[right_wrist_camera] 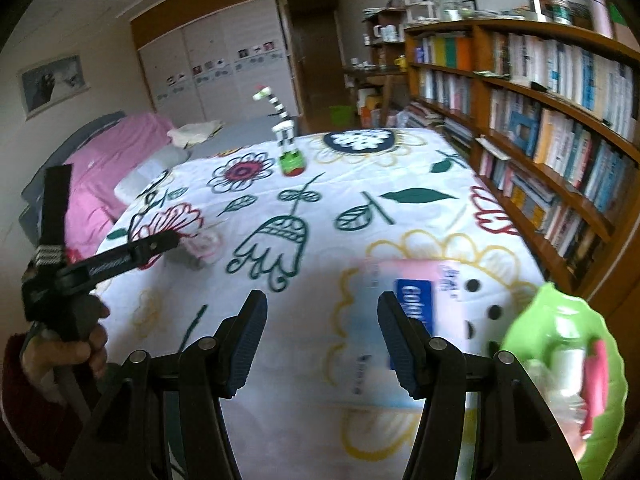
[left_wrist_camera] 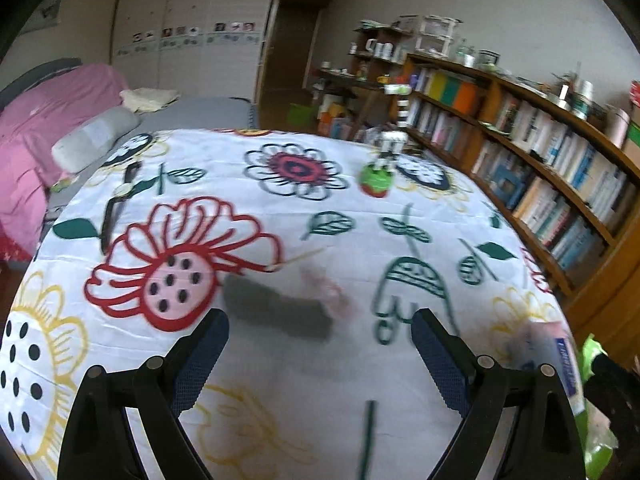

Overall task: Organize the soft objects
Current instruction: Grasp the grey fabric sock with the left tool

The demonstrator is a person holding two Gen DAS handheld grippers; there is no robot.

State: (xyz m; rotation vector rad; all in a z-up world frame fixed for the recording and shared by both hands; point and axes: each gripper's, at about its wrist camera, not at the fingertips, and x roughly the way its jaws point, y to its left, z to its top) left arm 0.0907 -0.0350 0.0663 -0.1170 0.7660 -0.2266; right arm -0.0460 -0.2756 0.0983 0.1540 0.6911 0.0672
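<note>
Both grippers hang empty over the flowered worktop [right_wrist_camera: 400, 168], the left gripper [left_wrist_camera: 320, 344] and the right gripper [right_wrist_camera: 322, 336] each with fingers spread wide. At the worktop's right edge a green bowl [right_wrist_camera: 532, 332] holds blurred clear and red items. Just beside it lies a pink tissue pack [right_wrist_camera: 404, 280]. A pale rolled cloth [right_wrist_camera: 204, 246] rests near the left gripper's tip.

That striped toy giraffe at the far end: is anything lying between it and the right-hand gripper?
No. In the right wrist view, only bare flowered cloth lies between the right gripper and the giraffe.
</note>
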